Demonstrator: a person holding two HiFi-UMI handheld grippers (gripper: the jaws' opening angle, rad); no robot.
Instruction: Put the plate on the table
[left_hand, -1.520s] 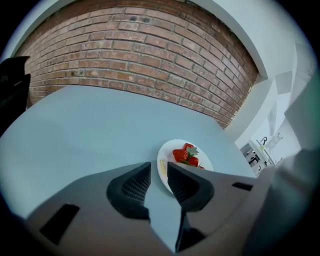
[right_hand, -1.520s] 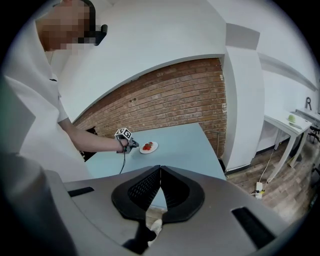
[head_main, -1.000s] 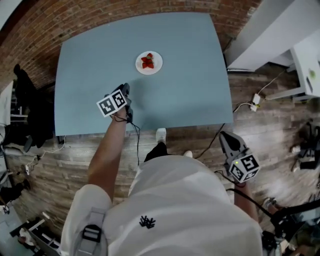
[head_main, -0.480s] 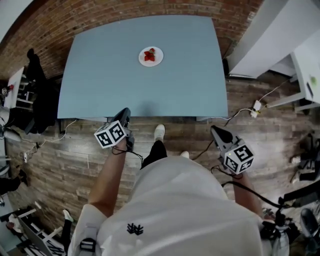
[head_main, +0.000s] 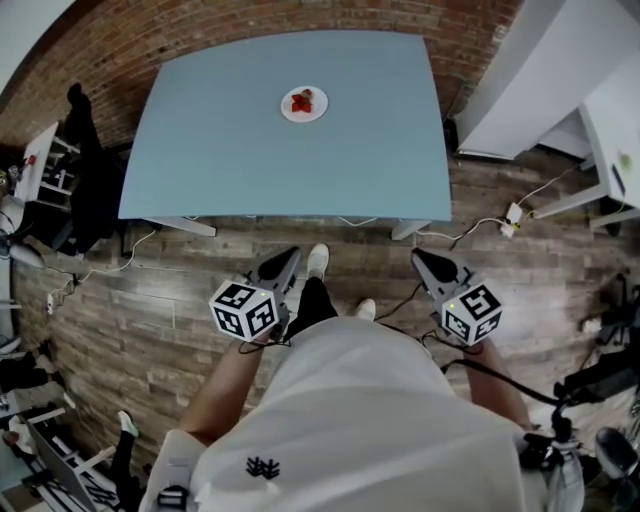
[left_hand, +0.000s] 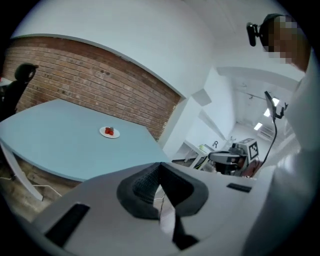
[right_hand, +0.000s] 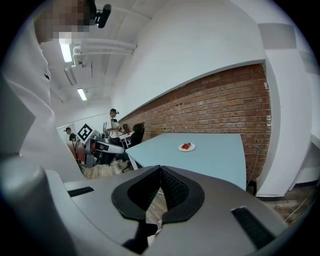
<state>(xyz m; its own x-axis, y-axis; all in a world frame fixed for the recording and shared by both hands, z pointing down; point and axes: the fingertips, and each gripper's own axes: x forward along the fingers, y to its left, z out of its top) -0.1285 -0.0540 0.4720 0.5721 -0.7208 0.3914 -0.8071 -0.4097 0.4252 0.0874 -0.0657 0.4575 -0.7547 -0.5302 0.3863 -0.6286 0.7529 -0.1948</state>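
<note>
Plate (head_main: 304, 104) lies flat, round, on the table (head_main: 250, 150); left gripper (head_main: 290, 256) and right gripper (head_main: 420, 257) both pressed together, empty.

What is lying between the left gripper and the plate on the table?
In the head view, only a strip of wooden floor and bare blue table lie between the left gripper and the plate.

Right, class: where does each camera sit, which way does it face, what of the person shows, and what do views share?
Head view: on the head, steeply down at table and floor; shirt, left gripper, right gripper.
Left gripper view: on that gripper, along shut jaws toward the table; shirt at right.
Right gripper view: same, toward the brick wall; shirt at left.
Shared: all show the plate.
</note>
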